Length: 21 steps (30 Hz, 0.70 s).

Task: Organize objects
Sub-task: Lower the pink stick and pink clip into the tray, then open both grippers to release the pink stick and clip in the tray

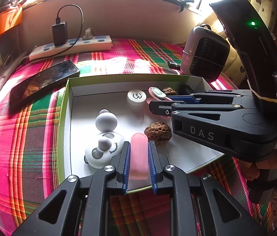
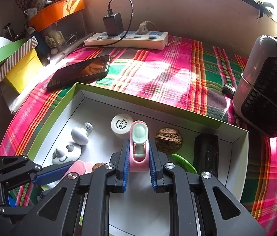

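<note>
A green-rimmed white box (image 1: 67, 106) (image 2: 158, 111) lies on the plaid cloth. My left gripper (image 1: 139, 145) is shut on a pink rounded block (image 1: 139, 155) over the box's near edge; it also shows in the right wrist view (image 2: 78, 167). My right gripper (image 2: 138, 143) is shut on a pink clip with a mint-green part (image 2: 139, 137), held over the box; it also shows in the left wrist view (image 1: 158, 93). In the box lie a panda toy (image 1: 103, 149), a grey-white knob (image 1: 106, 121), a white cap (image 1: 136, 97) and two walnuts (image 1: 158, 133) (image 2: 169, 139).
A phone (image 1: 42, 82) lies left of the box. A power strip (image 1: 71, 47) with a charger sits at the back. A small heater (image 2: 266, 86) stands at the right. A black block (image 2: 206, 153) and green disc (image 2: 182, 163) are in the box. Boxes (image 2: 10, 64) stack at far left.
</note>
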Each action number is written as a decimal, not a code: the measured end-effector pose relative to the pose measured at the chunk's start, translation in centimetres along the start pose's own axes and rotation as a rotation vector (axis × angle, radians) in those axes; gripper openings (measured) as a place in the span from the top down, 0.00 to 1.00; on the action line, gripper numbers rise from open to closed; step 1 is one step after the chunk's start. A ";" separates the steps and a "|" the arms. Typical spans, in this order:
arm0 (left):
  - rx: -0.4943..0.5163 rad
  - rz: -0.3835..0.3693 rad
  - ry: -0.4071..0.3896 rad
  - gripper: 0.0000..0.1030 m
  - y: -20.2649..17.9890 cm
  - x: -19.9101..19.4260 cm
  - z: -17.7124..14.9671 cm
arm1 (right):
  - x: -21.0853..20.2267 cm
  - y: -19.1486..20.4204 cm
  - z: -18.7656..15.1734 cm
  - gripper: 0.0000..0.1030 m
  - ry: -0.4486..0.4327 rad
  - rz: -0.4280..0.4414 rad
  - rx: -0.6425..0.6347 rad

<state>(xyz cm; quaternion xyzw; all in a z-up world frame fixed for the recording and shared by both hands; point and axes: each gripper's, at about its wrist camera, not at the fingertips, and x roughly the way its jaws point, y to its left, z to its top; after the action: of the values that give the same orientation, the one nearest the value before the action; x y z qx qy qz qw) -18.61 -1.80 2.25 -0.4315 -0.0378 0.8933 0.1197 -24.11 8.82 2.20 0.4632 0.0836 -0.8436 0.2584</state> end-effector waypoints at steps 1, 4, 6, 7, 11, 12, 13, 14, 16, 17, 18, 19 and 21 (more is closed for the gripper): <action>-0.003 0.000 0.001 0.84 0.0 0.0 0.0 | 0.0 0.0 0.0 0.82 0.002 -0.001 0.001; -0.004 -0.001 0.001 0.84 0.0 0.0 0.0 | 0.2 0.0 0.0 0.82 0.001 -0.003 0.004; -0.004 -0.003 0.002 0.82 0.0 0.1 0.0 | 0.2 0.1 0.0 0.82 0.004 0.001 0.000; -0.007 -0.005 0.003 0.82 0.0 0.1 0.0 | 0.2 0.1 0.0 0.82 0.006 0.000 -0.002; -0.006 -0.003 0.002 0.81 0.0 0.1 0.0 | 0.3 0.1 0.0 0.82 0.004 0.001 -0.001; -0.006 -0.002 0.002 0.81 -0.1 0.1 0.0 | 0.3 0.1 0.0 0.82 0.003 0.002 0.001; -0.007 -0.002 0.003 0.80 0.0 0.1 0.0 | 0.3 0.1 0.0 0.82 0.003 0.000 0.004; -0.008 -0.001 0.003 0.80 0.0 0.1 0.0 | 0.3 0.1 0.0 0.82 0.003 -0.001 0.004; -0.009 0.001 0.004 0.79 0.1 0.1 0.0 | 0.3 0.1 0.0 0.82 0.002 -0.002 0.005; -0.010 0.003 0.004 0.79 0.1 0.1 0.0 | 0.3 0.0 -0.1 0.82 0.001 -0.001 0.006; -0.009 0.005 0.003 0.78 0.1 0.0 0.0 | 0.3 0.0 -0.1 0.82 0.000 -0.001 0.007; -0.010 0.005 0.004 0.77 0.2 0.0 0.0 | 0.2 0.0 -0.1 0.82 0.000 -0.002 0.008; -0.011 0.008 0.003 0.76 0.2 0.0 0.0 | 0.2 0.0 -0.1 0.82 -0.001 -0.002 0.012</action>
<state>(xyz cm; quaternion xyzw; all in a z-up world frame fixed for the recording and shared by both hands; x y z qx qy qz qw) -18.59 -1.98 2.21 -0.4338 -0.0405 0.8929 0.1137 -24.10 8.78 1.97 0.4644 0.0787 -0.8445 0.2548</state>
